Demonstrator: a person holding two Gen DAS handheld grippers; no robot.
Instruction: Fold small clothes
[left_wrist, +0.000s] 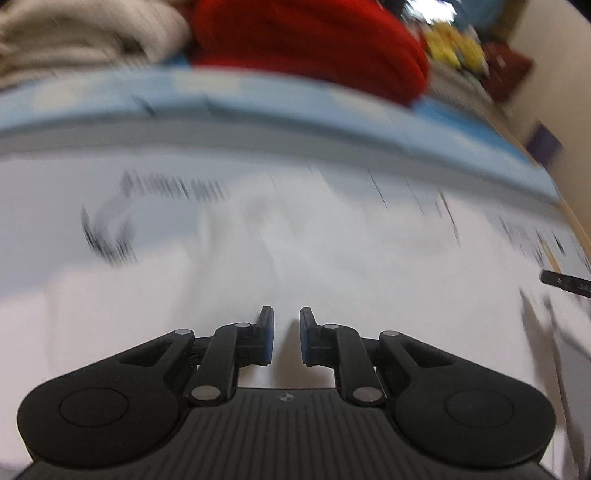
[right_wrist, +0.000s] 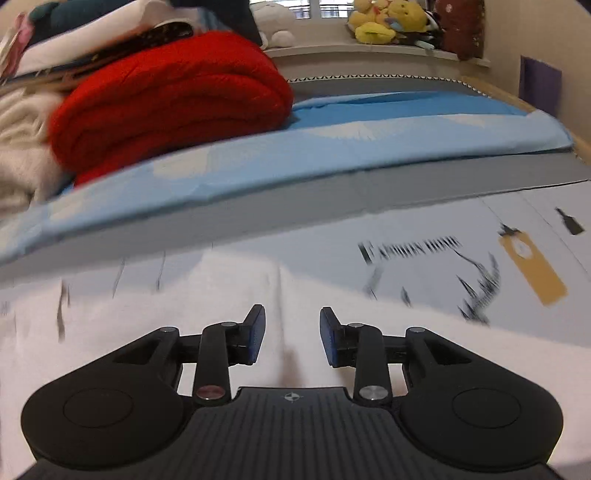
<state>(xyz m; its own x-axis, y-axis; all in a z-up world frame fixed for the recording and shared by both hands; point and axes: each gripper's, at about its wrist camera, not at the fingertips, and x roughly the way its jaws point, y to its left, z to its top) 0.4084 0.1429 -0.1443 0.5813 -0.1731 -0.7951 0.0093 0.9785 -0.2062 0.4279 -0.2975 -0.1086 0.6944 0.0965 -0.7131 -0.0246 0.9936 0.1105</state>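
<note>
Both grippers low over a white garment, nothing held.

A white garment (right_wrist: 184, 317) with black print lies flat on the bed, in front of the blue sheet (right_wrist: 332, 147); a folded red blanket (right_wrist: 170, 110) sits on that sheet, with yellow plush toys (right_wrist: 384, 22) on the ledge behind. Left gripper (left_wrist: 287, 336): jaws slightly apart, empty, just above the cloth. Right gripper (right_wrist: 291, 332): jaws spread wider, empty, over a crease.

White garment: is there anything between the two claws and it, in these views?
Nothing visible stands in the way. The left claw and the right claw are both open, directly over the white garment, with only bare cloth between their fingers. The red blanket lies farther back on the blue sheet.
</note>
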